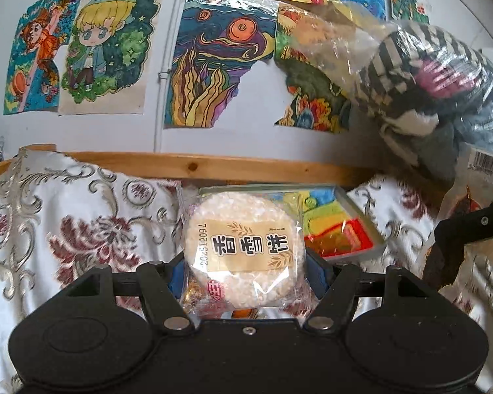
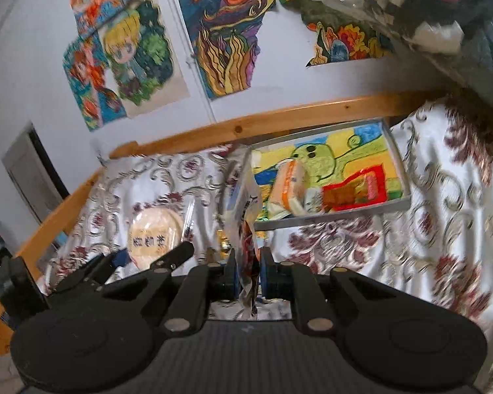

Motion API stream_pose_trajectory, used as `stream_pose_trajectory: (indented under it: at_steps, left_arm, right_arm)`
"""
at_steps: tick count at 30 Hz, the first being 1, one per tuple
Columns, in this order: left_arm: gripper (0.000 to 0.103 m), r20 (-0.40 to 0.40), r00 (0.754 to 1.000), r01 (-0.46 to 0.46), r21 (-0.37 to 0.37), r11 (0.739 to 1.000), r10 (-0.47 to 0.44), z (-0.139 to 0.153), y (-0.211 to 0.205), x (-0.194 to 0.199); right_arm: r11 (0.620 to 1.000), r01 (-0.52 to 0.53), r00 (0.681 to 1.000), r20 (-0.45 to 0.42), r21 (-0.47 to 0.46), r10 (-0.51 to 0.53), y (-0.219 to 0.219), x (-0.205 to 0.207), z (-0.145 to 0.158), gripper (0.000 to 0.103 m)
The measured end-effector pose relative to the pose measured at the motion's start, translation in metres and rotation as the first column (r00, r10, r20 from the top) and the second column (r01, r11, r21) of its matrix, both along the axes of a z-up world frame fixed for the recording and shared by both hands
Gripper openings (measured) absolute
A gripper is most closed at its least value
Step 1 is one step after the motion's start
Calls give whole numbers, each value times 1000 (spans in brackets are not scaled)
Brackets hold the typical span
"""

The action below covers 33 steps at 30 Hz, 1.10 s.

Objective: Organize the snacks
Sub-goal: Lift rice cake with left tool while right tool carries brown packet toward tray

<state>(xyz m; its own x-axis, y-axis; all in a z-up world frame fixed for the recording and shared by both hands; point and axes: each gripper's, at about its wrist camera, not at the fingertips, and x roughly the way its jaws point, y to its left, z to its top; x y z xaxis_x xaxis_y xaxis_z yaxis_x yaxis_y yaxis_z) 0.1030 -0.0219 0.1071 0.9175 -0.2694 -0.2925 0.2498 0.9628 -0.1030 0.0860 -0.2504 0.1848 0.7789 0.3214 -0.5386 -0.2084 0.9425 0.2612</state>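
Note:
A round rice cracker in a clear packet (image 1: 243,249) fills the middle of the left wrist view, with my left gripper (image 1: 245,271) shut on its sides. From the right wrist view the same cracker (image 2: 156,233) sits in the left gripper (image 2: 144,259) at lower left. My right gripper (image 2: 248,264) is shut on a thin snack packet (image 2: 246,203) that stands edge-on between its blue pads. Beyond both lies a shallow grey tray (image 2: 396,151) lined with a colourful drawing. It holds an orange packet (image 2: 289,184) and a red packet (image 2: 355,190).
A floral cloth (image 1: 65,223) covers the surface, bounded behind by a wooden rail (image 1: 213,164). Drawings hang on the white wall (image 1: 213,62). A clear bag of clothes (image 1: 427,65) bulges at the upper right. A door (image 2: 26,170) shows at far left.

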Motion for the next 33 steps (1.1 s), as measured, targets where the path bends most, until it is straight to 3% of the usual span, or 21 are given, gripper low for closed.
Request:
stream_pose_trajectory:
  at_steps: [5,11,15,19,28,33]
  left_arm:
    - [71,12,1000,14,-9,1000,-14,23,-12,45]
    - [71,4,999,40,-36,999,-40,41,-18,110]
    - [71,-24,998,51,-34,998,-52,42,-17,155]
    - [71,-32,996,80,6,997,-80,33,-16,195]
    - [71,-63,987,150,26,988,-149,-3,-17,298]
    - [71,-91,976,200,30,979,-196,-26,-18,342]
  right_arm:
    - [990,5,1000,-15,-143,-7,16,34,38,13]
    - [983,-2,1000,3,-182,3,31,85,55,13]
    - [981,-20,998,61,-191,32,31,129,56,13]
    - [985,-10,994,106,-173,29,21,177,43,13]
    - [989,-24,999,17,-148,27,16,297,-7,13]
    - [988,-110,993,-56,-108,105,15,353,-29,13]
